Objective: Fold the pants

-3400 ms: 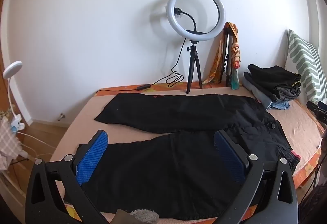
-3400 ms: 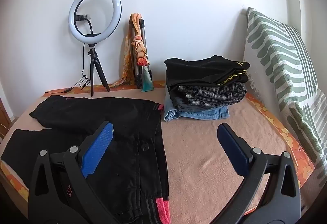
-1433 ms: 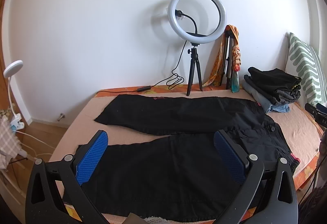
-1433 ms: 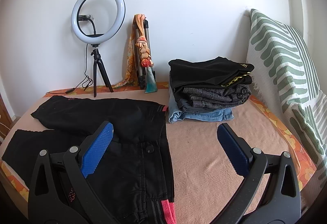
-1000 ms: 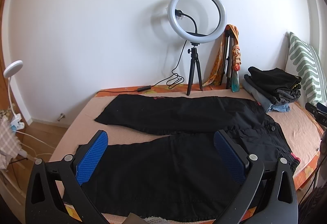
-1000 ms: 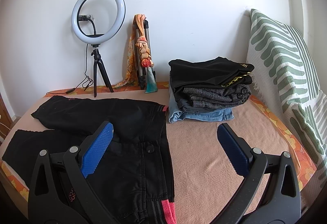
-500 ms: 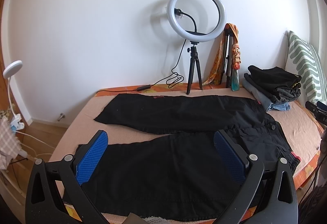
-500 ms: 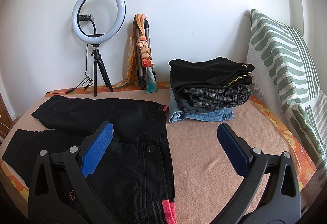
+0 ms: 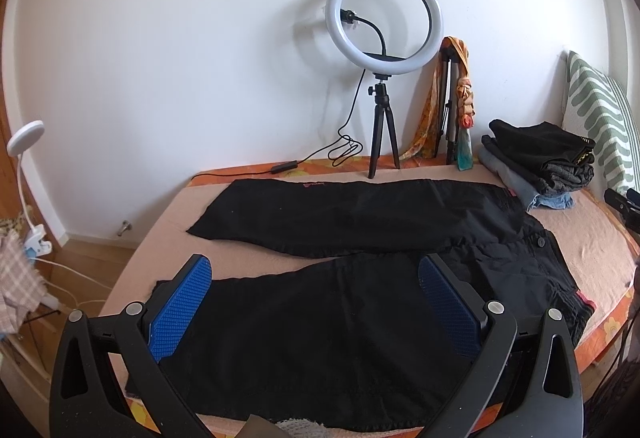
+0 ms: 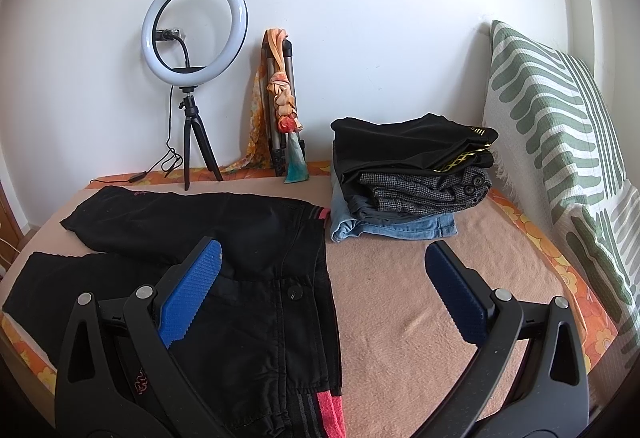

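Black pants (image 9: 340, 302) lie spread flat on the bed, both legs running left and the waist with its button at the right. My left gripper (image 9: 314, 302) hovers open above the near leg, nothing between its blue pads. In the right wrist view the same pants (image 10: 256, 262) show their waistband and a red-striped band at the bottom. My right gripper (image 10: 322, 288) hangs open above the waist edge and the bare blanket beside it, holding nothing.
A stack of folded clothes (image 10: 404, 174) sits at the back right of the bed (image 10: 420, 310), beside a green-striped pillow (image 10: 560, 142). A ring light on a tripod (image 9: 384, 62) and a folded tripod with a scarf (image 10: 280, 106) stand against the wall. A clip lamp (image 9: 26, 174) is at far left.
Both views have shifted only slightly over the last seconds; the pants lie as before and both grippers have stayed open.
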A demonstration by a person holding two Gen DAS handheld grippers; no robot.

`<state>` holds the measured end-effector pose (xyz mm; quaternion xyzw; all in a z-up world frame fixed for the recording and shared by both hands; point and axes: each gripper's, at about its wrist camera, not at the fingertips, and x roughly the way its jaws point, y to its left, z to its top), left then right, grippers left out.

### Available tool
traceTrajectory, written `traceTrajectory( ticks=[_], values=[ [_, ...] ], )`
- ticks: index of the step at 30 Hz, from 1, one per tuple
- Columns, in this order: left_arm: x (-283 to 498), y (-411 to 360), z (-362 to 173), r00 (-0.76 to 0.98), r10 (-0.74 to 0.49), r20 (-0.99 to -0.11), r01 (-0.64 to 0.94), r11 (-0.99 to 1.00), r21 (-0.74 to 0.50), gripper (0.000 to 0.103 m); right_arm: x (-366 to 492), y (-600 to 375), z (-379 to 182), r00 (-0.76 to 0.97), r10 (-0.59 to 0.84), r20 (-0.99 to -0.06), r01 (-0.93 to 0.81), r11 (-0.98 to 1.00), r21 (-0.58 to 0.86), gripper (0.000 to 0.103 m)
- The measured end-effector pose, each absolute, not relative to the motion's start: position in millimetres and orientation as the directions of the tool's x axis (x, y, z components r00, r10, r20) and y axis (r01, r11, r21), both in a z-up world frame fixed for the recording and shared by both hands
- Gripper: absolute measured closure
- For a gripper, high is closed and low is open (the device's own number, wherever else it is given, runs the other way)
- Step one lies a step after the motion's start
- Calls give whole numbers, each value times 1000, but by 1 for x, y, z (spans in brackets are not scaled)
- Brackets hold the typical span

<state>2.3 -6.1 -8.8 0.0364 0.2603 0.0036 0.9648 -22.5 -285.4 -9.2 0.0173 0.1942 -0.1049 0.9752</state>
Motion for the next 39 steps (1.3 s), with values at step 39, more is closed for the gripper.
traceTrajectory(
  ticks=[39],
  values=[
    [101, 71, -2, 747, 18, -665, -50, 998, -29, 5, 145, -243, 4, 788, 161, -594, -200, 980, 0, 0]
  ],
)
